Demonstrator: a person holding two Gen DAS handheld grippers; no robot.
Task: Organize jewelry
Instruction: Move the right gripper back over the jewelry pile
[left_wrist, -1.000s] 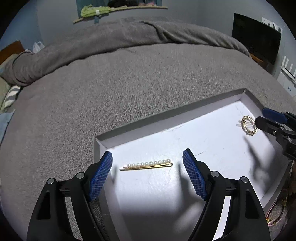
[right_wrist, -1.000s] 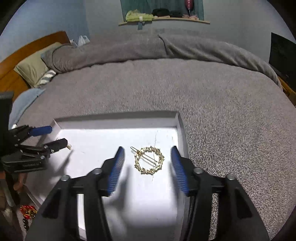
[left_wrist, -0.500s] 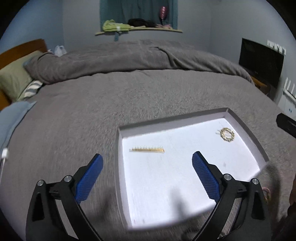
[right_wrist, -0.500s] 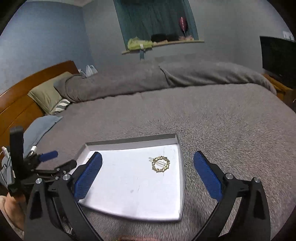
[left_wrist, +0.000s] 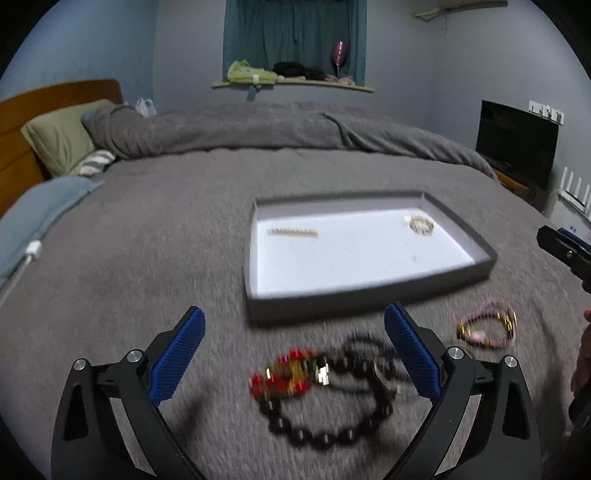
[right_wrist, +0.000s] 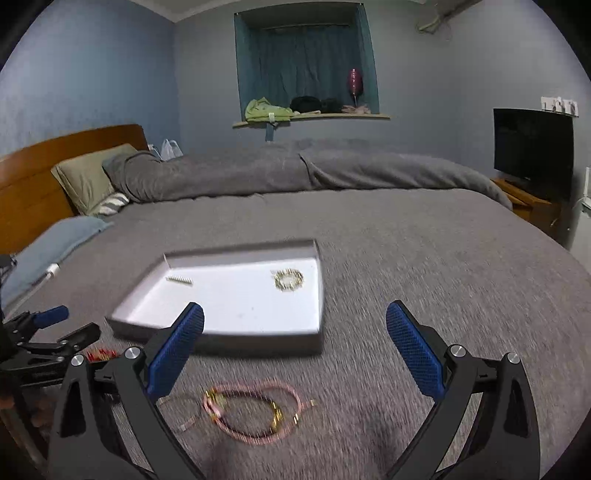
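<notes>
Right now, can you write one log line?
left gripper: open | right gripper: open | tray: two hair clips | bead bracelet, pink bracelet: on bed

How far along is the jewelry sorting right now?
Done: the pearl hairpin and gold wreath clip lie in the tray. In hand: nothing; left gripper and right gripper are open. Left: dark bead bracelet, red-gold piece, pink bracelet on the blanket.
</notes>
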